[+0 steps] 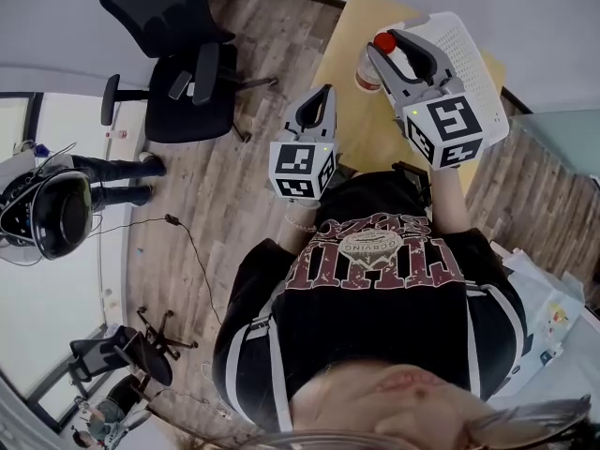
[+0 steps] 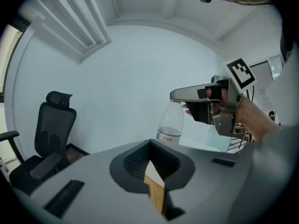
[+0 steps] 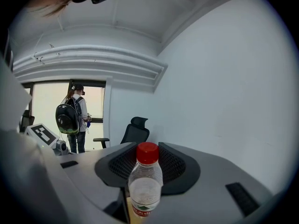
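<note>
The right gripper [image 1: 396,49] reaches toward 1 o'clock in the head view; its tongs pinch a clear plastic bottle with a red cap [image 3: 145,185] high on its body, and the right gripper view shows the bottle upright in the gap. The bottle is over the light wooden table [image 1: 349,111], with a white perforated plastic basket [image 1: 461,37] at its 3 o'clock; whether its base rests on the wood cannot be told. The left gripper [image 1: 322,101] hangs at 8 o'clock from the bottle, well apart, its tongs pressed almost together on nothing. A black office chair [image 1: 178,59] stands at 10 o'clock. By my reading the grasp is made; the cap is on; the left gripper has not yet touched the bottle.
</note>
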`<action>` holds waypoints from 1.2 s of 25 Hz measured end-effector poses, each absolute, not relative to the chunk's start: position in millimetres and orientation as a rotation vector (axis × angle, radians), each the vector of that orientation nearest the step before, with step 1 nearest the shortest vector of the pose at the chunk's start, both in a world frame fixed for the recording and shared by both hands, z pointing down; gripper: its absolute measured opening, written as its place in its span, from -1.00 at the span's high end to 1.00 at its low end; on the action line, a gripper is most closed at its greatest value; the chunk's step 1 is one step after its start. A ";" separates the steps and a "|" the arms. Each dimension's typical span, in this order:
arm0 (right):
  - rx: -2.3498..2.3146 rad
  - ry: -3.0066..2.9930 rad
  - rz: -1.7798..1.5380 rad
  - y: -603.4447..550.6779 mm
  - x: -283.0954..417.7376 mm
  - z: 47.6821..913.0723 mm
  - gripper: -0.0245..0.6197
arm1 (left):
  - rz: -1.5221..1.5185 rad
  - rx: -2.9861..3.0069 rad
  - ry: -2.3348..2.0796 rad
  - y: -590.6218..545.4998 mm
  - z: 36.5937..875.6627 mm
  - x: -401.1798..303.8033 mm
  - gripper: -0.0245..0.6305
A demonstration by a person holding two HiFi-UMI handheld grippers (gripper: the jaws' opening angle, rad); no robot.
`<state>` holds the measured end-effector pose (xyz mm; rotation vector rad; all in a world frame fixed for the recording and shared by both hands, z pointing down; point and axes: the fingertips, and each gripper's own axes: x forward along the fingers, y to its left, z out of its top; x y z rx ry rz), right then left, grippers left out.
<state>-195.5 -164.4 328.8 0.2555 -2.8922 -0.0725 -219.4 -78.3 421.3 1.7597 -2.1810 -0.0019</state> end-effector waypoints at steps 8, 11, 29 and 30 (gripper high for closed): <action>0.215 -2.836 -0.016 -155.9 -198.8 368.0 0.45 | 0.003 1.736 -2.180 -72.6 429.0 -217.0 0.79; 0.216 -2.826 -0.001 -151.9 -198.9 382.9 0.45 | 0.008 1.728 -2.182 -66.8 431.9 -215.9 0.79; 0.220 -2.767 0.048 -139.3 -200.0 453.8 0.45 | -0.002 1.696 -2.176 -47.3 438.4 -212.2 0.79; 0.226 -2.765 0.053 -140.3 -198.6 456.7 0.45 | -0.003 1.694 -2.176 -47.0 438.0 -211.3 0.79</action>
